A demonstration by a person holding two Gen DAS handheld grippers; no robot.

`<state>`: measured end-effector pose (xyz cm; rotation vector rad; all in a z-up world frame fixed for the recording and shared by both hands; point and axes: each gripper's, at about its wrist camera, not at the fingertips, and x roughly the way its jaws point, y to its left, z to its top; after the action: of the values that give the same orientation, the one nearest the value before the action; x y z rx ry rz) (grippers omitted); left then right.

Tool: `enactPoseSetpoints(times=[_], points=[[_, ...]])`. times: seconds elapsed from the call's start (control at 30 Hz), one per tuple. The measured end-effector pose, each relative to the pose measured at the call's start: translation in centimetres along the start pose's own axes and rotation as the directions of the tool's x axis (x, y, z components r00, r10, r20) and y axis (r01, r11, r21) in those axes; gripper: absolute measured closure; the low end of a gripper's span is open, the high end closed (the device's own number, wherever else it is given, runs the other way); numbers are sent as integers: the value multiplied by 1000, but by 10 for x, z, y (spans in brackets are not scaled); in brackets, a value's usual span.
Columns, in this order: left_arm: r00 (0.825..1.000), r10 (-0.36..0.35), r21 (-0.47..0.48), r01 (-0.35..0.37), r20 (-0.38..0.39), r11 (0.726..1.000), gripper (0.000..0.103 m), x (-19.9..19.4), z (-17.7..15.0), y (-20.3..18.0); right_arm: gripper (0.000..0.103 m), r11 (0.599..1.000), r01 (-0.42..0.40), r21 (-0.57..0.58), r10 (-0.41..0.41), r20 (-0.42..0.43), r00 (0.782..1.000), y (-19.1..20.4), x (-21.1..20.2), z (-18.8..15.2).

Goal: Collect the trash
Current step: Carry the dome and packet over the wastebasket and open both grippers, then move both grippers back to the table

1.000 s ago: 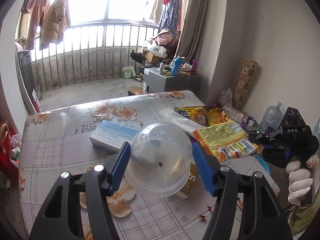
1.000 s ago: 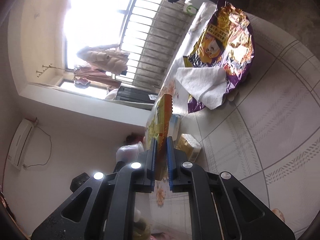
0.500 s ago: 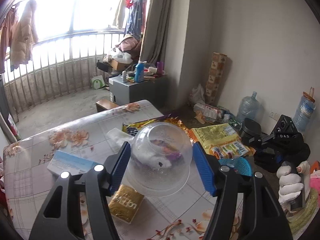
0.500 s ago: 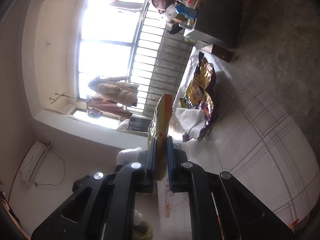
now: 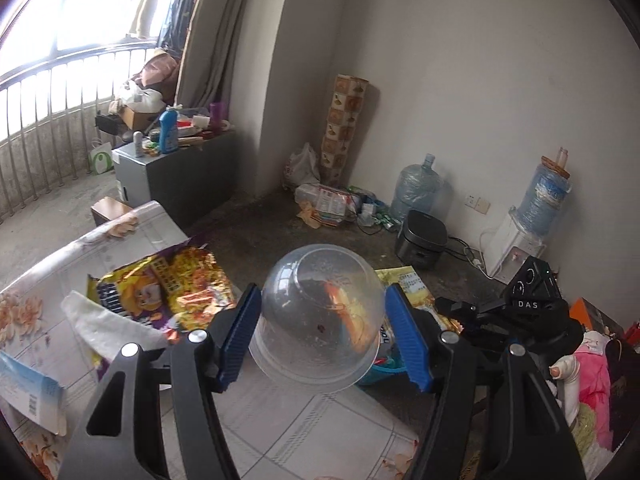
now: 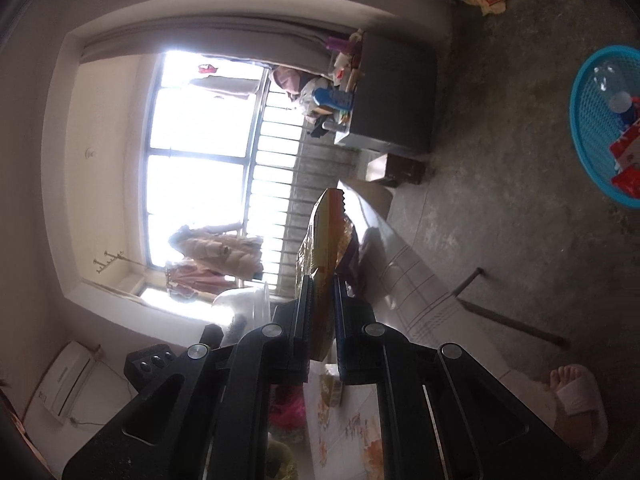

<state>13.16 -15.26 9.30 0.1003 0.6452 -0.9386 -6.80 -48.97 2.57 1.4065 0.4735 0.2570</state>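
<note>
My left gripper [image 5: 322, 324] is shut on a clear plastic bowl [image 5: 316, 312], held upside down above the table's right edge. My right gripper [image 6: 320, 296] is shut on a yellow snack packet [image 6: 322, 240], held edge-on in the air; it also shows in the left wrist view [image 5: 404, 284], beyond the bowl. A blue mesh basket [image 6: 600, 128] with a bottle and red wrappers stands on the floor at the right of the right wrist view. A purple and gold snack bag [image 5: 168, 288], a white tissue [image 5: 108, 328] and a blue-white box [image 5: 28, 392] lie on the floral table [image 5: 280, 432].
A grey cabinet [image 5: 176, 176] with bottles stands near the balcony railing. Along the wall are bags, a water jug [image 5: 416, 192], a black rice cooker [image 5: 420, 240] and a water dispenser [image 5: 532, 216]. A slippered foot [image 6: 572, 404] is on the floor.
Both grippers have swung right, away from the table's middle and toward the floor. The blue basket has come into the right wrist view. Both holds are unchanged.
</note>
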Motion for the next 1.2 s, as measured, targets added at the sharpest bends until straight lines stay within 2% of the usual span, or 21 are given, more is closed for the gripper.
enactPoseSetpoints(times=[0.1,0.2,0.3,0.4,0.53,0.7,0.73,0.77,0.8,0.83,0.9,0.97,1.03,1.1,1.2], points=[[997,-55,14,55,-46,998,41,32,9,-18,95,998,57,5,-57,72,996,-13,-20,11],[991,-98,30,101,-96,994,41,65,17,-39,95,990,142,22,-143,164,976,-30,-50,23],[978,-131,51,141,-162,989,41,109,23,-62,94,966,253,61,-260,243,935,-50,-74,33],[964,-139,65,157,-228,985,41,150,22,-79,94,925,363,112,-380,287,880,-74,-88,41],[928,-155,86,195,-339,977,40,216,15,-108,94,865,476,159,-502,298,812,-98,-83,50],[904,-122,133,191,-410,972,40,289,3,-132,90,818,539,203,-576,279,769,-134,-71,73],[898,-116,133,189,-425,973,39,308,0,-135,85,799,561,217,-601,274,750,-148,-64,81],[891,-107,131,181,-441,975,32,324,-4,-138,78,780,578,241,-626,269,732,-156,-60,86],[884,-86,130,163,-459,978,28,342,-9,-137,57,759,593,267,-649,257,716,-173,-53,91],[881,-66,132,144,-468,981,28,352,-13,-136,49,739,613,280,-672,237,702,-186,-51,95],[880,-16,137,91,-475,986,28,367,-19,-131,49,684,656,319,-724,187,664,-208,-45,96],[884,-6,113,66,-467,991,28,367,-22,-123,49,679,648,346,-725,172,667,-216,-46,91],[890,-26,75,68,-454,995,28,358,-22,-112,49,688,641,340,-717,179,674,-214,-47,82],[899,-32,67,68,-436,995,28,348,-19,-106,49,688,651,321,-720,184,670,-207,-48,77],[921,-50,52,76,-386,996,28,326,-10,-104,49,682,675,283,-730,211,650,-191,-53,71]])
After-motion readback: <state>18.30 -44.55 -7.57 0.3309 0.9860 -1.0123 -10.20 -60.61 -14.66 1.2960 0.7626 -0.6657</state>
